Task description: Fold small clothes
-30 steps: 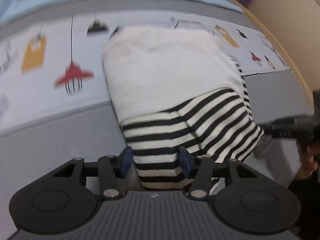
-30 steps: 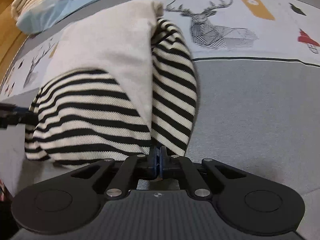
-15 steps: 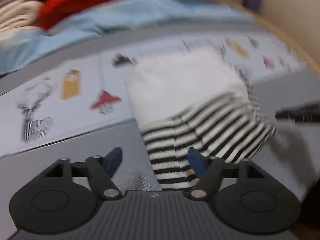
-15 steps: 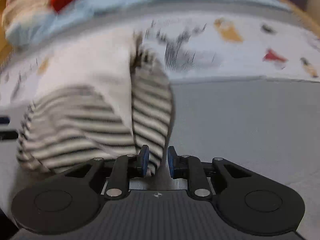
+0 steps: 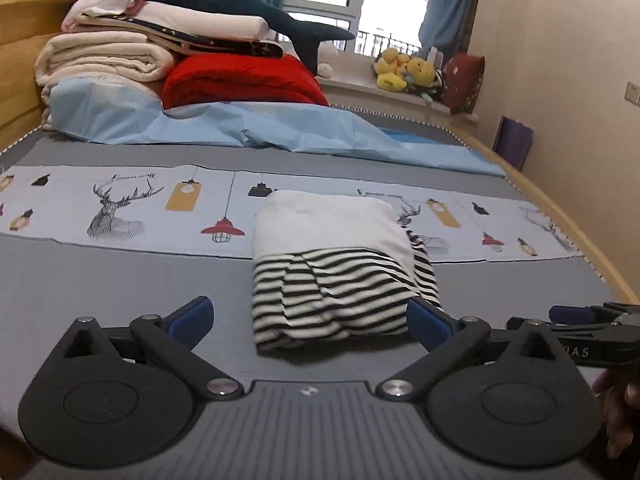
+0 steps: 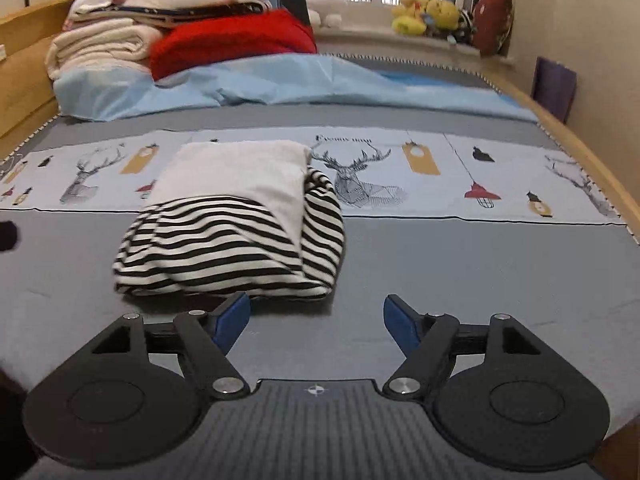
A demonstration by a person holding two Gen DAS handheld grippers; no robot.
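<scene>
On the grey bed cover (image 5: 100, 280) my folded striped garment (image 5: 332, 276) lies soft, light, floppy; I'd pinch its near folded edge. Left gripper (image 5: 308, 320) and right gripper (image 6: 316, 318) are opening, empty.

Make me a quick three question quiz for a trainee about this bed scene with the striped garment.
1. True or false: the left tongs are clamped on the folded striped garment.
2. What lies on the bed behind the garment: A) red blanket B) laptop C) shoes?
3. Fill in: the plush shark lies on top of a stack of folded ____.

Key: 1 false; 2 A; 3 bedding.
</scene>
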